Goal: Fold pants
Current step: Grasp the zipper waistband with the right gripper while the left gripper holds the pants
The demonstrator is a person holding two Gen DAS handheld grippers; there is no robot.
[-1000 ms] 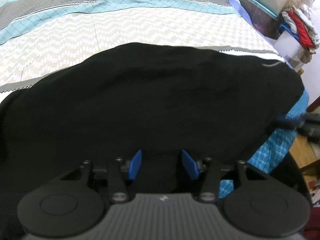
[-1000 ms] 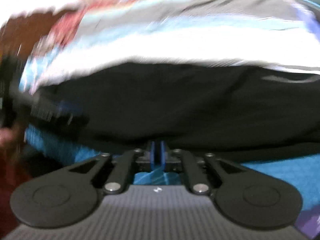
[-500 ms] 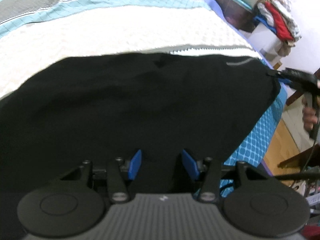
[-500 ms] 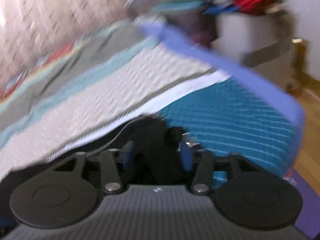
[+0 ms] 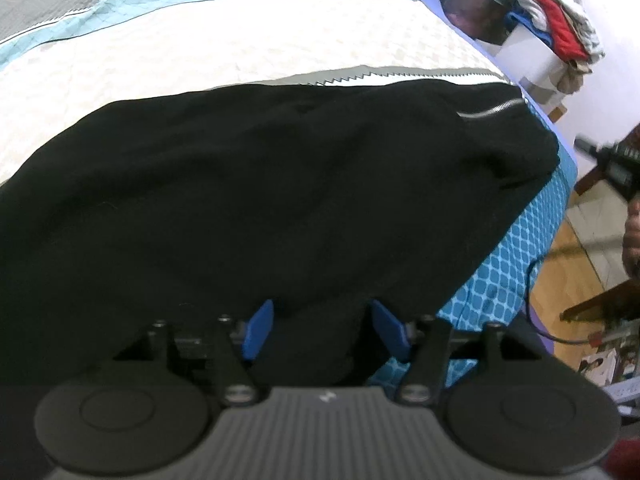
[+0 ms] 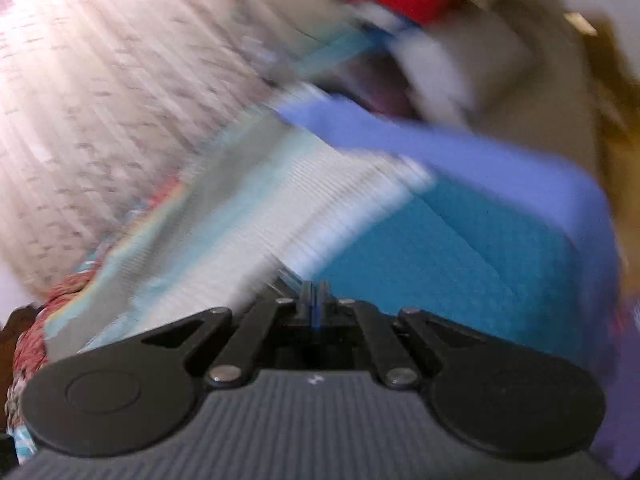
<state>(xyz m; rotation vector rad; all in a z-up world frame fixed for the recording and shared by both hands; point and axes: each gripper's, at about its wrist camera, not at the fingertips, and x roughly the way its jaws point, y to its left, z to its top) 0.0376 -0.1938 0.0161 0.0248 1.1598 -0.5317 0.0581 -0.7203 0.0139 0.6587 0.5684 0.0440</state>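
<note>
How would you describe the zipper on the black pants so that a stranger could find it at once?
Start at the bed with its pale striped cover. The black pants lie spread across its near side. At their far right corner, a short silver zipper slants across the cloth, the only bright line on the dark fabric.

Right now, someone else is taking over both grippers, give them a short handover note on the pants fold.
Left gripper: jaws have just been opening, black cloth between the pads but not pinched.
Right gripper: shut, nothing visibly held, off past the bed's corner; its view is blurred.
Pants: black, spread flat across the bedspread, zipper at the far right corner, near edge by the bed's side.
Done: cloth laid out and smoothed.
Left: whether a first fold is already made I cannot tell; finish folding and tidy.
</note>
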